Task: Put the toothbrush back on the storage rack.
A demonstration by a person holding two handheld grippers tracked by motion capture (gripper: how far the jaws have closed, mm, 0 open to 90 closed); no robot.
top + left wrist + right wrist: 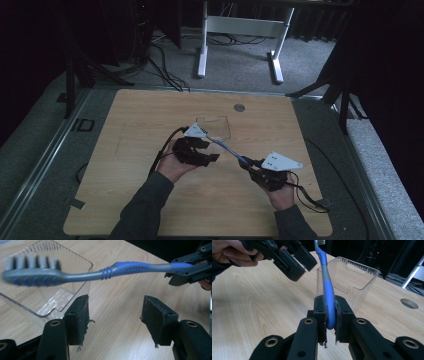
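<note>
A light wooden surface [150, 195] w/ rounded corners is seen from the high view, set on grey carpeted floor [235, 60]; a white-legged desk frame [240, 35] stands beyond the far edge, and a small round hole [239, 107] is cut into the surface near that edge. Near the centre-far part of the surface a clear ribbed plastic rectangular container [214, 126] is stood upright, open at the top, w/ a handle cut-out in its wall; it is also seen in the left gripper view [62, 297] and the right gripper view [352, 282]. The black left gripper [207, 152] is held just in front of the container, approx. mid-surface; in its own view its jaws are spread wide apart w/ nothing between them, bare wood showing in the gap. The black right gripper [248, 163], w/ grey three-cornered plate on top, is held toward the near right side; its jaws are closed tight on the blue end of a blue-and-grey plastic toothbrush [328, 290]. The toothbrush [227, 150] is carried off the surface, stretched from the right gripper toward the container; in the left gripper view its bristle head [32, 272] is seen, blurred, over the container's open top, above and beyond the left gripper's jaws and not touching them.
</note>
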